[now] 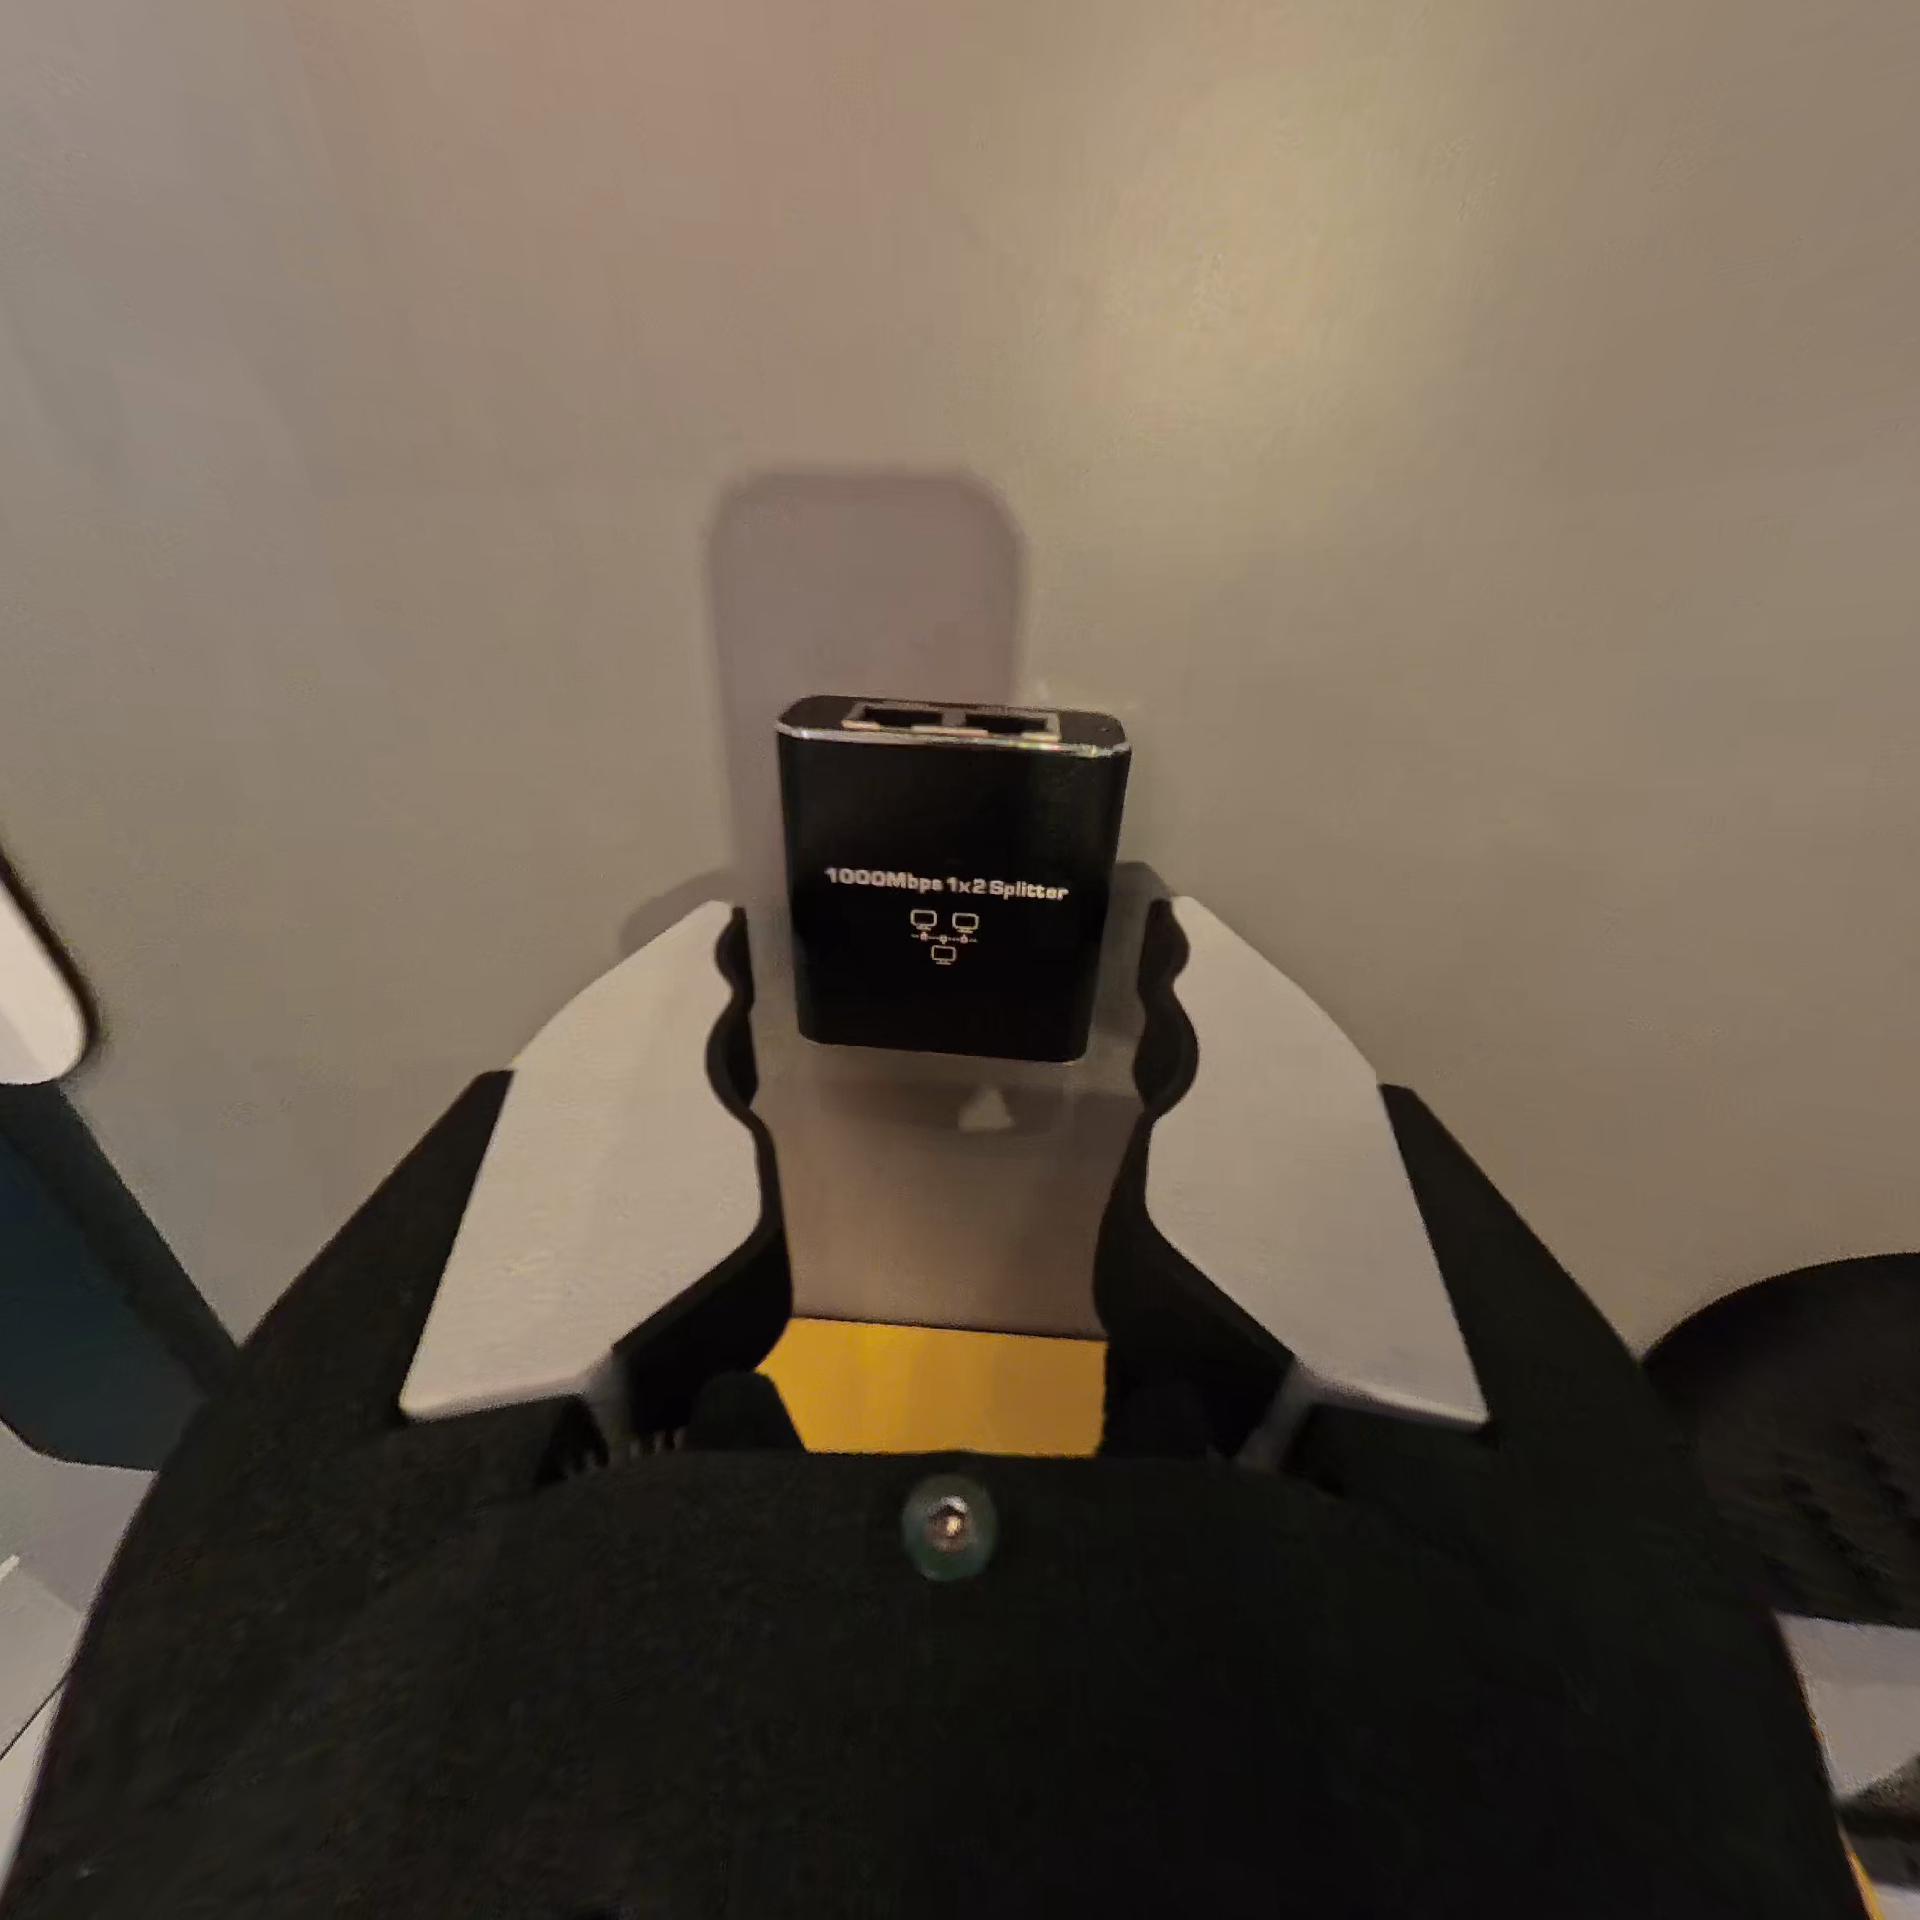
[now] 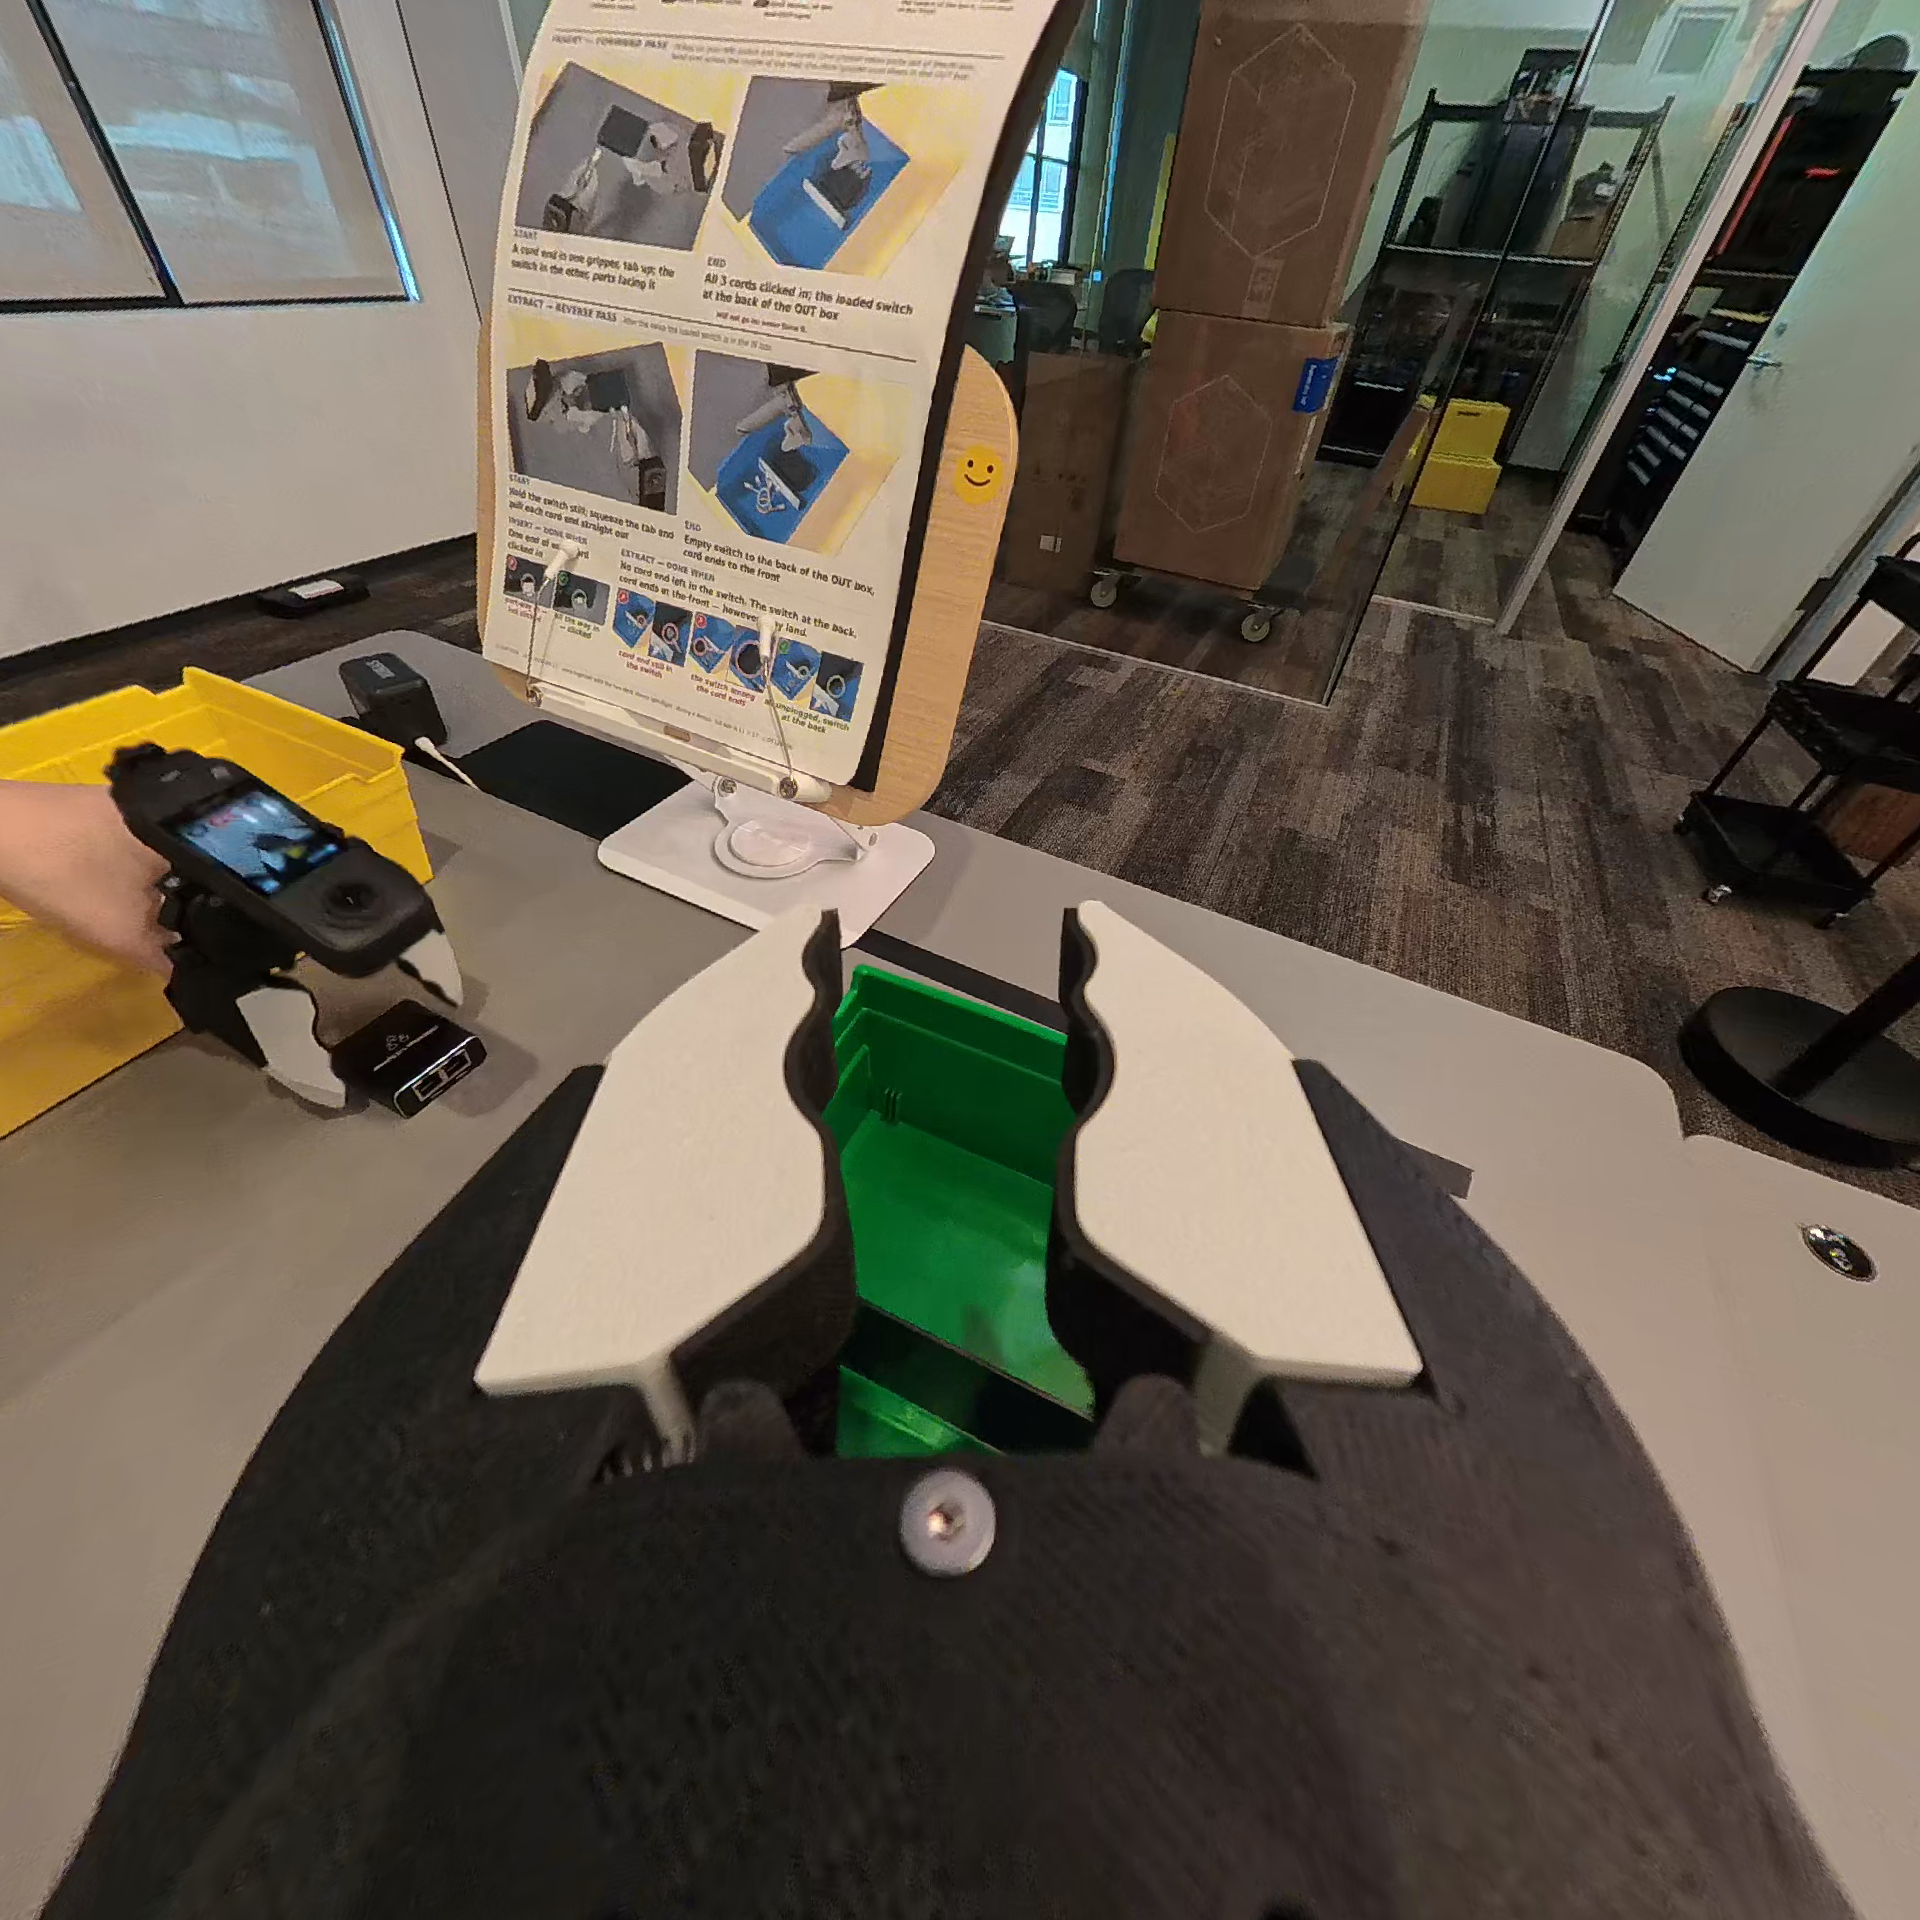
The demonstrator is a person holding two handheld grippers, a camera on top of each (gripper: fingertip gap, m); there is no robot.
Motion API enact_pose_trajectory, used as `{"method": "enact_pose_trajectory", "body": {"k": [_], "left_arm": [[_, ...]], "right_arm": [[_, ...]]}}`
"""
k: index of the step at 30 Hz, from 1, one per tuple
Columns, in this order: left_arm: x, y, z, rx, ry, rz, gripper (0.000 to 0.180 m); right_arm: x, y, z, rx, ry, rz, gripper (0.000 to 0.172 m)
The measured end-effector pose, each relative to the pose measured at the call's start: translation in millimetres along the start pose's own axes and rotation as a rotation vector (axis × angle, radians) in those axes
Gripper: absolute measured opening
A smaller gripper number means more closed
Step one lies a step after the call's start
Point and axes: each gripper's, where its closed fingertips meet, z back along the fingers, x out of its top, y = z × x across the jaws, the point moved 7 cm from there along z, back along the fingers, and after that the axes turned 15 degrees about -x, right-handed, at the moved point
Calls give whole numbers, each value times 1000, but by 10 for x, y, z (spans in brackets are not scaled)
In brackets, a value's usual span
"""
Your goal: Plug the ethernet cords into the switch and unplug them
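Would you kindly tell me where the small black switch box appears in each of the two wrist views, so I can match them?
Left wrist view: the black switch box lies at centre, between the left gripper's open fingertips, its two ports facing away.
Right wrist view: the same box lies at far left, under the left gripper, ports facing right.
Shared landmark: the grey table it lies on.

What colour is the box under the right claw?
Green. The box shows best in the right wrist view, between the open right claw's fingers.
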Motion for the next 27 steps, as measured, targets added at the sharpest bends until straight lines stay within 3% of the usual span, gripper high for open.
{"method": "enact_pose_trajectory", "body": {"k": [3,6,10,14,17,22,27], "left_arm": [[41,-60,239,53,-87,4,73],[-44,-222,709,163,-245,6,66],[-640,-578,1198,223,-406,45,45],[-1500,-953,1075,104,-385,193,35],[-1915,-1228,837,-36,-387,263,29],[-2197,-1467,668,-28,-394,270,29],[-2239,-1553,560,-80,-383,257,25]], "right_arm": [[-2,12,-4,8,-1,7,41],[8,-5,21,6,-16,3,41],[18,-31,75,17,-37,-15,41],[38,-67,140,13,-59,-31,41],[67,-43,158,52,-84,-62,41],[40,13,93,37,-38,-30,41],[17,99,28,19,7,29,41]]}}
